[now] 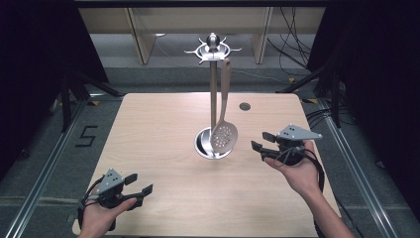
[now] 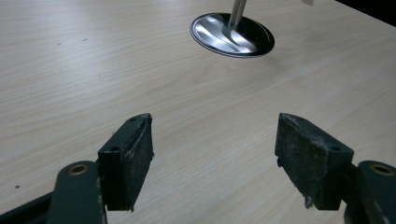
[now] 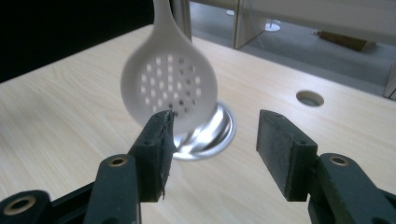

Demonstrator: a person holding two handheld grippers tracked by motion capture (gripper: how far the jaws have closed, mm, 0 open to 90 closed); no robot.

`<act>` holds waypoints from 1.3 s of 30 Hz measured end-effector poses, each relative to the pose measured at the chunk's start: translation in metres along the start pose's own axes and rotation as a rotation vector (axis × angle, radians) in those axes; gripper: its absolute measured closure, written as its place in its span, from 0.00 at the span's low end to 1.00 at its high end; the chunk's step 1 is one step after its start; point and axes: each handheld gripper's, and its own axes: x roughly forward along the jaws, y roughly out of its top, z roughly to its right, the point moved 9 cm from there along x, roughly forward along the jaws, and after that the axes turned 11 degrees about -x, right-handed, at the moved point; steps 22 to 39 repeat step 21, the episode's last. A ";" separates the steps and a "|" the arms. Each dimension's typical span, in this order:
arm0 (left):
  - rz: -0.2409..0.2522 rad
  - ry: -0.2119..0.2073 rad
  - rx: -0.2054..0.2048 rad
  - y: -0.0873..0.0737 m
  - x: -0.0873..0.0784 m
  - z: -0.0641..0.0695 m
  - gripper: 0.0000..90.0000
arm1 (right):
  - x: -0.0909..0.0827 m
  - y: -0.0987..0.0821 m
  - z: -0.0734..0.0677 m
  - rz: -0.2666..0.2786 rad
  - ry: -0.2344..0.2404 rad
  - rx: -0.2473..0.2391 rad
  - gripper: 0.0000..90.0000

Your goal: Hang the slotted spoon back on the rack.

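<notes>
A metal utensil stand rises from a round shiny base (image 1: 204,145) at the middle of the wooden table (image 1: 158,124). A pale perforated spoon (image 1: 224,134) hangs from a hook at the stand's top, bowl down beside the pole. My right gripper (image 1: 258,140) is open, a little to the right of the spoon's bowl and apart from it. In the right gripper view the spoon (image 3: 170,84) hangs just beyond the open gripper (image 3: 215,123), nothing between the pads. My left gripper (image 1: 141,183) rests open at the near left; in its own view the gripper (image 2: 215,140) faces the base (image 2: 232,35).
A small round hole (image 1: 244,106) sits in the tabletop at the back right. Bare hooks ring the stand's top (image 1: 213,48). Cables and dark frames stand on the floor around the table.
</notes>
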 end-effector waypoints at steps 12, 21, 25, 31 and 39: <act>-0.006 -0.001 0.007 0.000 0.000 0.000 0.31 | -0.001 -0.069 -0.002 -0.120 0.025 0.071 0.50; -0.005 -0.005 0.006 0.000 0.000 0.001 0.31 | -0.003 -0.091 0.005 -0.121 0.005 0.118 0.49; -0.005 -0.005 0.006 0.000 0.000 0.001 0.31 | -0.003 -0.091 0.005 -0.121 0.005 0.118 0.49; -0.005 -0.005 0.006 0.000 0.000 0.001 0.31 | -0.003 -0.091 0.005 -0.121 0.005 0.118 0.49; -0.005 -0.005 0.006 0.000 0.000 0.001 0.31 | -0.003 -0.091 0.005 -0.121 0.005 0.118 0.49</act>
